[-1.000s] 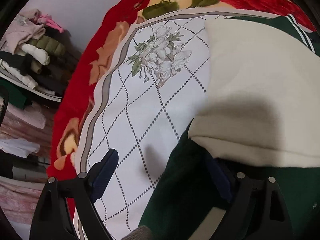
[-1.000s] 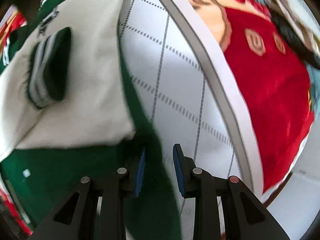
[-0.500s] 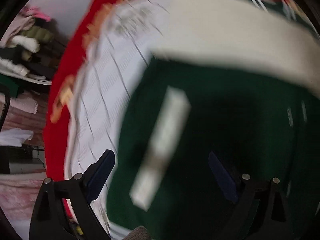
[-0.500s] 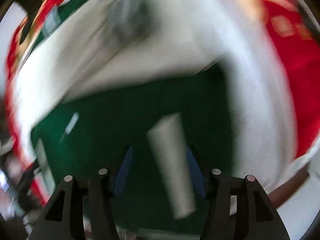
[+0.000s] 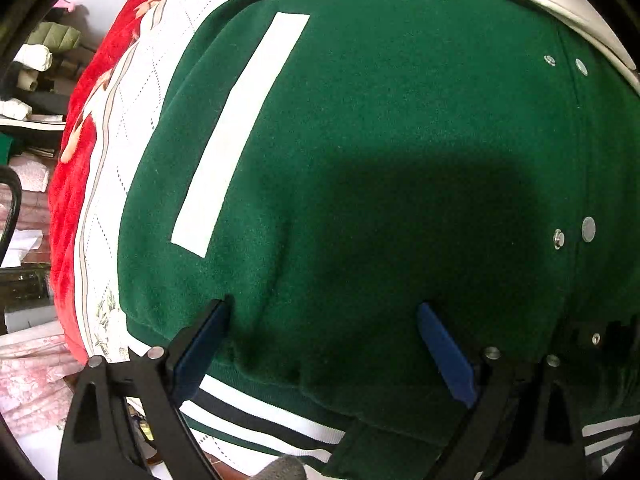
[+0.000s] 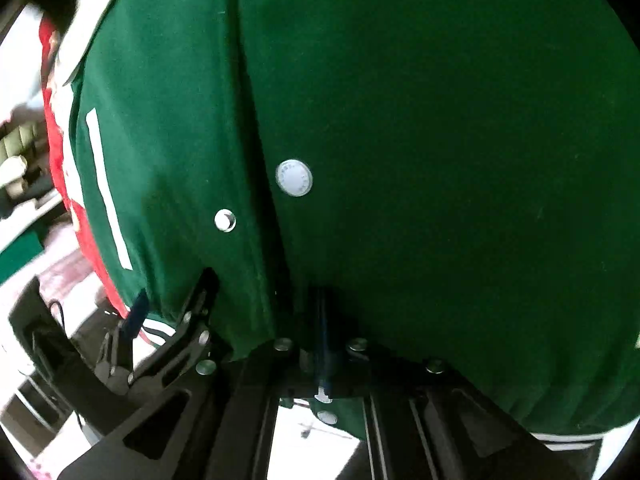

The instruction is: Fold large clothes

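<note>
Left wrist view: your left gripper (image 5: pixel 322 320) gapes wide over the green varsity jacket (image 5: pixel 380 140).
Right gripper (image 6: pixel 320 312): clenched tight, pinching jacket fabric.

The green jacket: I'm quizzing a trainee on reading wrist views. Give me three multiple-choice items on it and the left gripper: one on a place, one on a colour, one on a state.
1. Where does the white strip lie?
A. on the red blanket
B. on the green front of the jacket
C. on a shelf

2. What colour are the pads of the left gripper?
A. blue
B. yellow
C. red

3. How do the left gripper's jaws stand?
A. shut on the hem
B. shut on nothing
C. wide apart over the jacket

Answers:
1 B: green cloth surrounds the strip on every side.
2 A: both inner faces show blue in the left wrist view.
3 C: a broad stretch of green cloth shows between the two fingers.
</note>
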Demonstrator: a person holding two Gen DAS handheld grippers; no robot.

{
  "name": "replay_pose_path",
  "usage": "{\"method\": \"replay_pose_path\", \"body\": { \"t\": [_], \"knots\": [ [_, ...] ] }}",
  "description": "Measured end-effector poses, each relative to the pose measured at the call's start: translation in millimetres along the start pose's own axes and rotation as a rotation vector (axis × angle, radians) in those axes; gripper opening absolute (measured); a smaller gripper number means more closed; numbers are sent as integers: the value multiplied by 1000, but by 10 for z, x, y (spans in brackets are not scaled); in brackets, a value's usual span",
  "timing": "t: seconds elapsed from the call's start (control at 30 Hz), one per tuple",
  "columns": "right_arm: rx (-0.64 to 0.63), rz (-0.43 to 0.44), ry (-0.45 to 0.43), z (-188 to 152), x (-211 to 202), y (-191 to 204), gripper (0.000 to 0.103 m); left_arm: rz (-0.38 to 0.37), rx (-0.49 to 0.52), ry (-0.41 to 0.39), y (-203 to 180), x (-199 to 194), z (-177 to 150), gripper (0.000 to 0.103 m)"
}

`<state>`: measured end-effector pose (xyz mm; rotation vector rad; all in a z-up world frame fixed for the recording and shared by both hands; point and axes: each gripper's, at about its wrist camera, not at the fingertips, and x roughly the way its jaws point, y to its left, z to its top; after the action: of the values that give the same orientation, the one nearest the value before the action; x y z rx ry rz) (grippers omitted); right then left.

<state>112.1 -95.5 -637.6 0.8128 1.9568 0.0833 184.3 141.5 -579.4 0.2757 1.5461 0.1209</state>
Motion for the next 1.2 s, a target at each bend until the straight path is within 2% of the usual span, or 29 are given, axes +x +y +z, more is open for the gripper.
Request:
{"method": "replay_pose_path", "body": {
  "t": [0.1,0.17,0.23,0.27,0.3,0.33,0.37,0.4,0.43,0.53,0.6,0.67,0.7,0.73,0.77,0.83,0.87,0.9,0.93,0.97,1.0,1.07,1.1,1.13,1.2],
  "knots": [
    [52,86,42,-13,26,-167,1,5,0,-7,-10,14,-5,96],
    [36,124,79,31,-26,-228,1,10,-7,-4,-36,-31,-15,96],
    [-17,112,89,79,-243,-234,1,22,-13,-23,-37,-163,13,96],
    [-56,84,58,80,-410,-225,2,43,-12,-57,-45,-297,-6,96],
    [-82,63,28,21,-391,-272,4,67,-7,-87,-73,-410,19,96],
    [-112,34,-29,10,-648,-295,17,95,-2,-121,-124,-540,50,96],
    [-122,16,-71,57,-973,-333,44,130,1,-159,-197,-681,85,96],
    [-131,-14,-138,58,-1330,-429,60,159,2,-190,-267,-781,102,96],
    [-137,-39,-177,75,-1566,-506,80,188,6,-222,-381,-893,124,98],
    [-152,-165,-301,148,-2357,-916,82,274,19,-290,-836,-1161,168,98],
    [-140,-211,-352,169,-2638,-1354,82,327,36,-304,-1132,-1249,135,98],
    [-145,-249,-376,524,-2914,-1827,82,384,64,-319,-1554,-1356,9,98],
    [-150,-270,-385,487,-2884,-1994,82,410,76,-322,-1689,-1402,-79,98],
    [-164,-324,-395,525,-3031,-2216,82,427,99,-318,-1912,-1482,-186,98],
    [-176,-355,-393,500,-3025,-2446,82,424,117,-311,-2112,-1520,-270,98],
    [-205,-409,-392,551,-3290,-2772,82,404,155,-283,-2498,-1558,-465,98],
    [-210,-423,-391,559,-3326,-2863,82,376,177,-258,-2764,-1584,-617,98],
    [-213,-432,-387,547,-3274,-2880,82,363,189,-243,-2851,-1625,-621,98],
    [-213,-436,-378,571,-3390,-3069,82,350,207,-222,-3040,-1611,-709,98],
    [-211,-439,-376,578,-3284,-3049,82,341,228,-202,-3235,-1584,-801,98],
    [-206,-445,-366,611,-3359,-3225,82,347,247,-192,-3428,-1550,-896,98],
    [-188,-442,-357,651,-3147,-3225,82,394,299,-178,-3728,-1442,-1023,98],
    [-171,-446,-348,691,-3168,-3361,82,420,316,-170,-3790,-1380,-1045,98],
    [-155,-442,-338,700,-2946,-3266,82,464,336,-164,-3883,-1273,-1071,98],
    [-134,-429,-328,761,-2920,-3381,82,528,363,-126,-3929,-1056,-1067,98]
  ]
}}
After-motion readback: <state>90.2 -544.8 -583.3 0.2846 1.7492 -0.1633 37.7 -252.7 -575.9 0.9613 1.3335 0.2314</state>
